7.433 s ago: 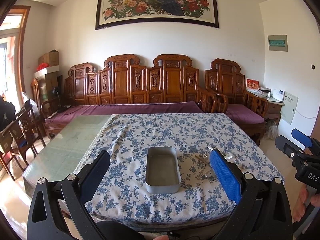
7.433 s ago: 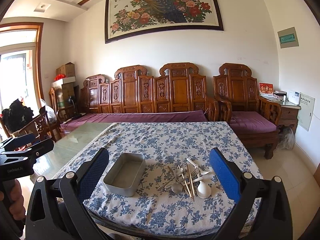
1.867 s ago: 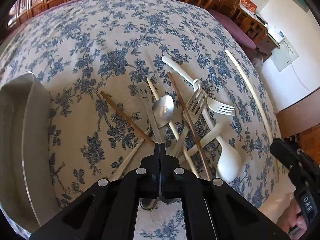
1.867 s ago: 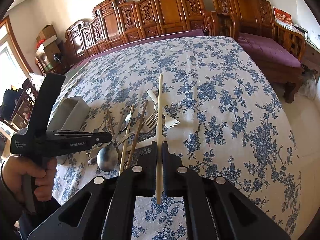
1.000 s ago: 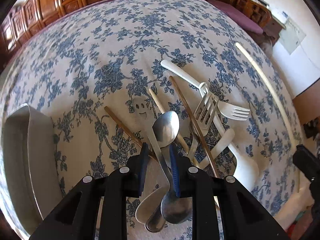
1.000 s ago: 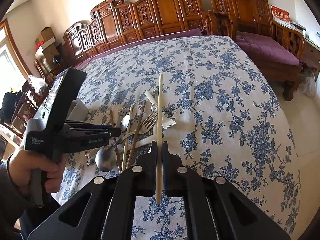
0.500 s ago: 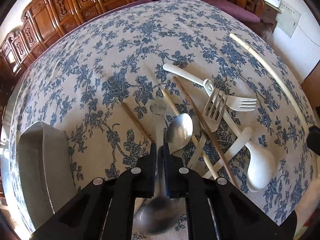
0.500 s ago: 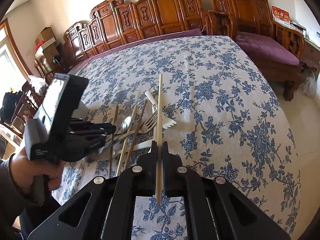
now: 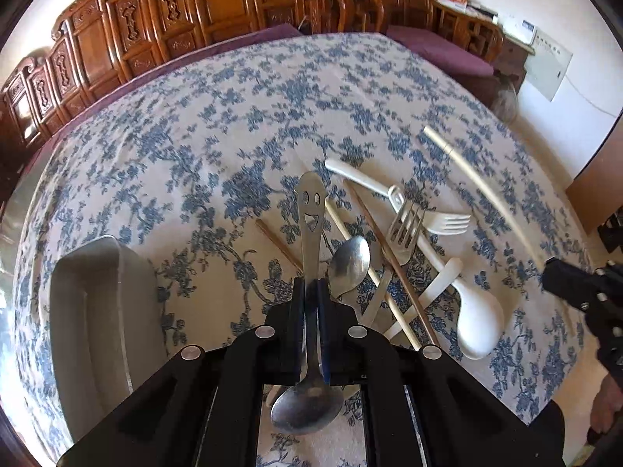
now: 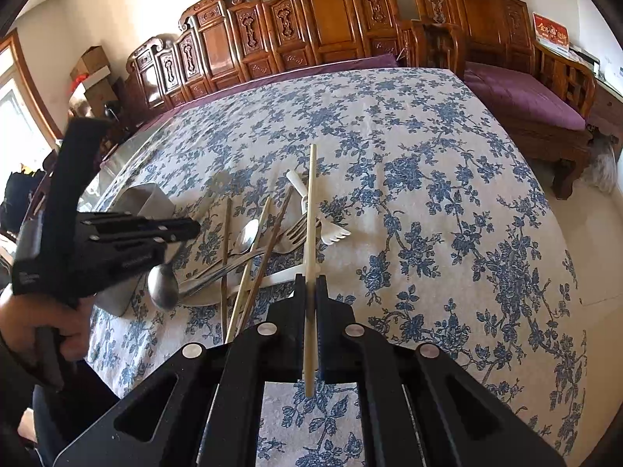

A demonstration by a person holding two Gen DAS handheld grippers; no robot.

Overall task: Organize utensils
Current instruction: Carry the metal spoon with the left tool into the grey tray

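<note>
Steel smiley-handled spoon clamped in left gripper, oblong metal tray

Carved wooden sofa with purple cushions behind the bench; cardboard boxes stacked at left; blue-flowered tablecloth.

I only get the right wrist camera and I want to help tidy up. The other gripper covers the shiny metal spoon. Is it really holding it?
Observer: Yes. The left gripper is shut on the shiny metal spoon, pinching its handle.
Operator: Is the handle plain?
Observer: No, its tip has a smiling face cut into it.
Operator: I can't see inside the tray. Anything in there?
Observer: The rectangular grey metal tray looks empty in the part that shows.
</note>
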